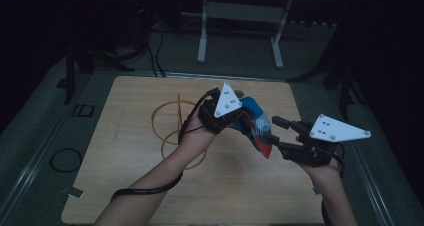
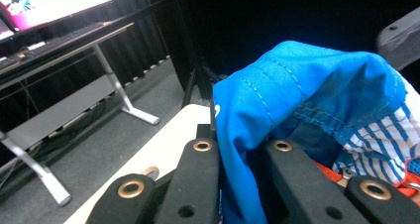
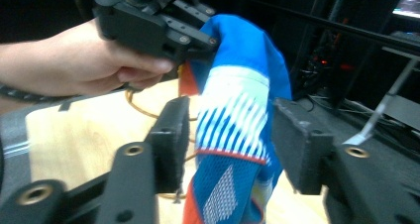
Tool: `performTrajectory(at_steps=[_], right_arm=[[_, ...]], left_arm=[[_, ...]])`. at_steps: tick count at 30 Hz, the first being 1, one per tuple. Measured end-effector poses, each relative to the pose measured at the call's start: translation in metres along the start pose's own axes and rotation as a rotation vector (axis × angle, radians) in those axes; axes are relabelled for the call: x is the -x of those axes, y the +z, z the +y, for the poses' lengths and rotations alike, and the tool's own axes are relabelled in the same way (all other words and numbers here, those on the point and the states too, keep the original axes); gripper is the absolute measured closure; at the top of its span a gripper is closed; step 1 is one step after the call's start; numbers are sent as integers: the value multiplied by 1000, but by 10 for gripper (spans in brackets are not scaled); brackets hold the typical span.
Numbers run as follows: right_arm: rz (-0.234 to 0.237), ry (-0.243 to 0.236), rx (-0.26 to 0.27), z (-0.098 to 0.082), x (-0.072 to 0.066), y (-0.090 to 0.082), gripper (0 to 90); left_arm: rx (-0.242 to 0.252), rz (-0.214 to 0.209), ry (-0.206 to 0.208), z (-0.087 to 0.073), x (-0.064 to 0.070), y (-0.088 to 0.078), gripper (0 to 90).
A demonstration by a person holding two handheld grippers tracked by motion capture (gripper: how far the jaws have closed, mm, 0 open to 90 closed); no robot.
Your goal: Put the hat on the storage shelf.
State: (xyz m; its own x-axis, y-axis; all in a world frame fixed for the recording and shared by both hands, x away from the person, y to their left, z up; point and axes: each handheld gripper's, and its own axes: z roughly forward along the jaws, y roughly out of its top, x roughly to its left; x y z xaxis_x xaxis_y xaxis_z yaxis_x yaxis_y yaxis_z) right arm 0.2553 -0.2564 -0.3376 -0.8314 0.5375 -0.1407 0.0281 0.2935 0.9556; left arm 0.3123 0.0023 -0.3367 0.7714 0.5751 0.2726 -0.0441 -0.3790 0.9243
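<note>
Dim room, pale wooden table point(image 1: 125, 186), a blue patterned cloth point(image 1: 256, 126) held up between two grippers.

Left gripper point(image 1: 240, 118) pinches the cloth's far blue hem tight; right gripper point(image 3: 230, 144) stands spread around its striped middle, pads not touching. Soft, light, floppy fabric likely: best taken at a stitched hem or corner, not the slack middle.
</note>
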Motion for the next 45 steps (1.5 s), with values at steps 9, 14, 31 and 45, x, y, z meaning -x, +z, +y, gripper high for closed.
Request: performTrajectory(at_steps=[9, 14, 31, 45], right_arm=[[1, 26, 13, -10, 7, -8, 509], [19, 5, 20, -10, 4, -6, 572], [125, -18, 72, -3, -17, 8, 503], [87, -60, 16, -1, -23, 21, 893]], left_arm=[[114, -107, 26, -6, -23, -23, 890], [216, -207, 38, -9, -30, -32, 889], [408, -548, -5, -16, -35, -30, 888], [426, -568, -13, -14, -33, -29, 886]])
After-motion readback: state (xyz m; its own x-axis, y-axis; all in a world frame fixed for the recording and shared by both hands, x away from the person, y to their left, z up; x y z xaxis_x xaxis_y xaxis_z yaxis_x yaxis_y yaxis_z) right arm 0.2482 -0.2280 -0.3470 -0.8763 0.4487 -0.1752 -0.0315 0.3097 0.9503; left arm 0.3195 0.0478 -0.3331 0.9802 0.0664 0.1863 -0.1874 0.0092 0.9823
